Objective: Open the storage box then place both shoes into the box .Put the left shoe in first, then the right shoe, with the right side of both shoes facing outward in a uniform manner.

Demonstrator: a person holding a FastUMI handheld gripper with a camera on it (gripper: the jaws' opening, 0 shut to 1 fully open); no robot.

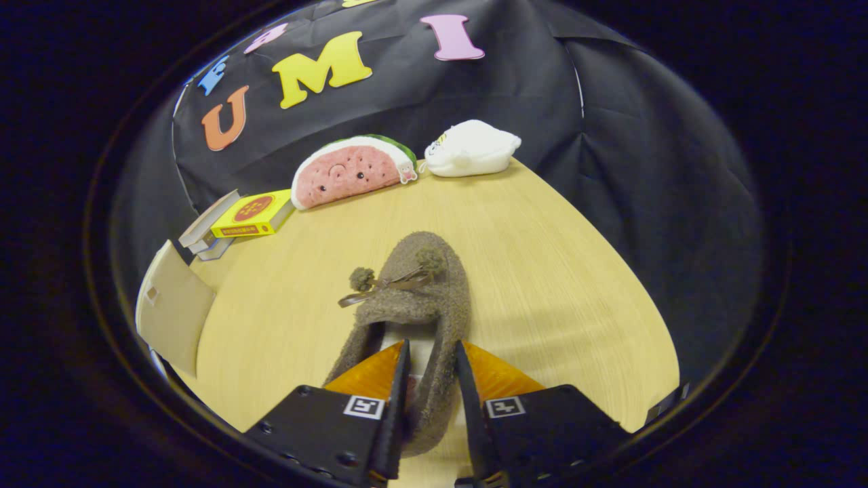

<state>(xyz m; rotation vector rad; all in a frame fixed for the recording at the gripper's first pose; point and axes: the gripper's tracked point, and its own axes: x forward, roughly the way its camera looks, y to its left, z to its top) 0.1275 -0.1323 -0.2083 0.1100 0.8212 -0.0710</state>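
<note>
- My fingers [432, 379] pinch the right side wall of the shoe [413, 298] near its heel: one finger is inside the opening, the other is outside, and both seem to press on the fuzzy wall.
- The shoe points away from me, toe toward the far toys, and I cannot tell if its sole is on the surface [542, 271] or just above it.
- I think the hold is thin. The wall is soft, so the shoe can sag, turn or slip out if I swing it fast.
- The box [173, 308] is at my left, with its flap standing near the surface edge. The toe can hit this flap and push the box away.
- The books [237, 220] lie just beyond the box, so that corner is tight.
- The watermelon toy [349, 173] and the white toy [471, 149] are well apart, at the far wall.
- To the right the surface is bare, but its edge is near.
</note>
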